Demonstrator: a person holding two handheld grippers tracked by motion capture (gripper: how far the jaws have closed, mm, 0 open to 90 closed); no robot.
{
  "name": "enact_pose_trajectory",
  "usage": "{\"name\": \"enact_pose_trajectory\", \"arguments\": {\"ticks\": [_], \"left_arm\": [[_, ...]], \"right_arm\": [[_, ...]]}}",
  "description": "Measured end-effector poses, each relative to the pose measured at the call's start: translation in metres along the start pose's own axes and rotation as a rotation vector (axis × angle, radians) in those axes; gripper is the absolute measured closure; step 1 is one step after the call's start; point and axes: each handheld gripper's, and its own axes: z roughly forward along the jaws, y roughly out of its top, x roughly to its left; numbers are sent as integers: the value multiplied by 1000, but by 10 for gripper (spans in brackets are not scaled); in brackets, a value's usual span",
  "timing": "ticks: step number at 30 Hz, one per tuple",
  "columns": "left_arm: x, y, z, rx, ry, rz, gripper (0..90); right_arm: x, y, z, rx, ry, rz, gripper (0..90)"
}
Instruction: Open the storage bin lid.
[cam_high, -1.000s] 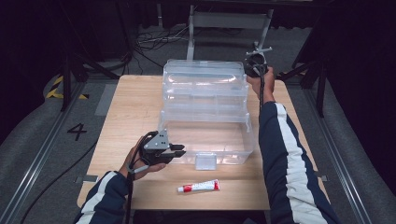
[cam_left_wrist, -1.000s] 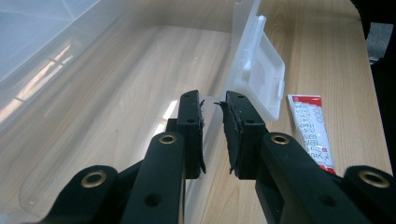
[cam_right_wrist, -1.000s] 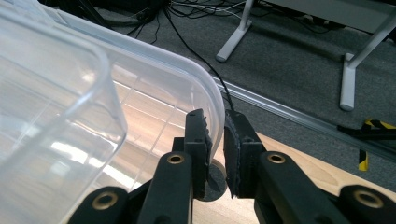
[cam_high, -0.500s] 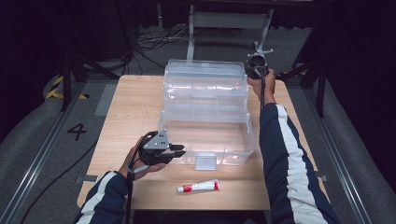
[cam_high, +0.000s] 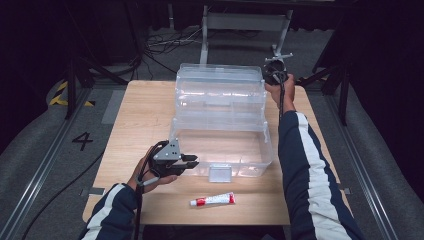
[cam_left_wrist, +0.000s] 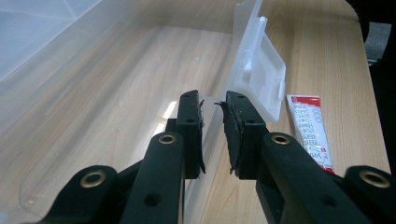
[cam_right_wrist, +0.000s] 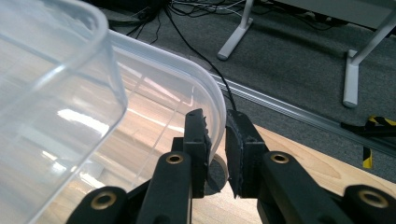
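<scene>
The clear bin (cam_high: 222, 145) sits mid-surface (cam_high: 140, 115), its lid (cam_high: 220, 90) raised. The left gripper (cam_high: 192, 162) clamps the bin's front wall; the right gripper (cam_high: 272, 75) pinches the lid's rim (far corner). A tube (cam_high: 212, 200) lies nearby.

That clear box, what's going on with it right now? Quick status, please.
Left claw clamps box front wall. Right claw clamps raised lid rim, far right corner. Tube lies on table in front, clear of both.

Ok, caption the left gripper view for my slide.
Left gripper clamps the clear box's front wall, its latch flipped open, a tube on the table.
</scene>
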Motion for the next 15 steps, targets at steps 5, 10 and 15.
{"name": "enact_pose_trajectory", "arguments": {"ticks": [5,10,15], "left_arm": [[0,0,0,1,2,0,772],[0,0,0,2,3,3,772],[0,0,0,2,4,5,772]], "right_arm": [[0,0,-2,-1,-1,-7,791],[-1,2,-9,-12,1,-15,801],[0,3,-17,-25,3,-28,800]]}}
